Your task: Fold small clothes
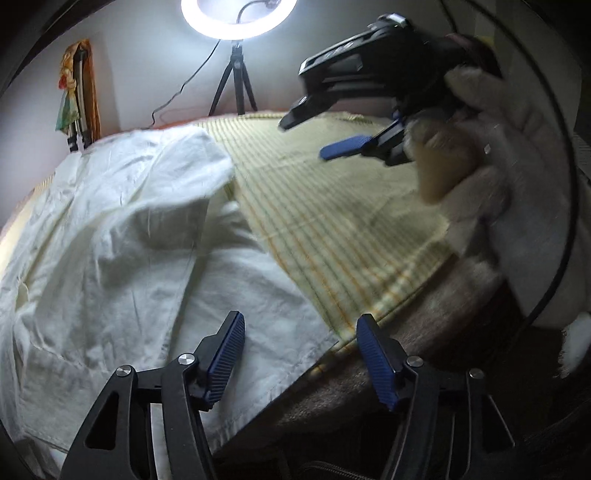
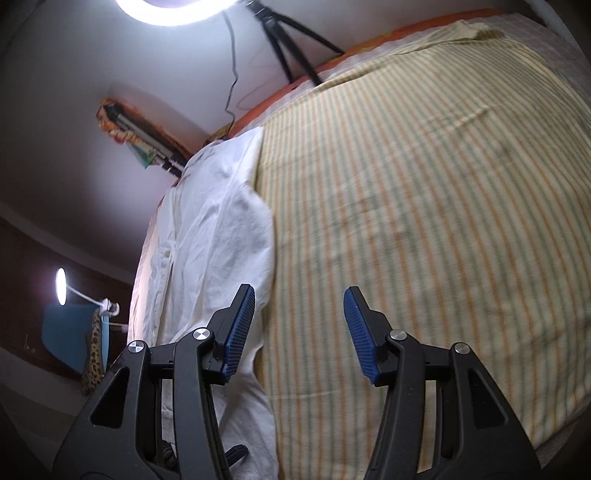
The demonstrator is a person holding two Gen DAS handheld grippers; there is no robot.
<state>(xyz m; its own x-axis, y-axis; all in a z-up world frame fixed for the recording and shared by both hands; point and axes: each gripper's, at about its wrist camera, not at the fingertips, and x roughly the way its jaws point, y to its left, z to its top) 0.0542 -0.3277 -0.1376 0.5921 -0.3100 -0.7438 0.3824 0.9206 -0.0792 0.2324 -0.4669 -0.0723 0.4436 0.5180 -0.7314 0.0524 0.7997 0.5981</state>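
White shirt (image 1: 122, 236) lies left-forward of left gripper (image 1: 299, 354) (nearer); right gripper (image 2: 299, 332) beside it; both spread, empty

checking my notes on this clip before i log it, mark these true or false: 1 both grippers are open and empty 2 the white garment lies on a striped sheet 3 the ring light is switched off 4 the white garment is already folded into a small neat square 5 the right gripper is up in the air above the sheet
1. True. The left gripper and the right gripper both have their jaws apart with nothing between them.
2. True. The white garment lies on the striped sheet.
3. False. The ring light glows brightly.
4. False. It is spread out and wrinkled, with one part turned over.
5. True. In the left wrist view it is above the sheet, touching nothing.
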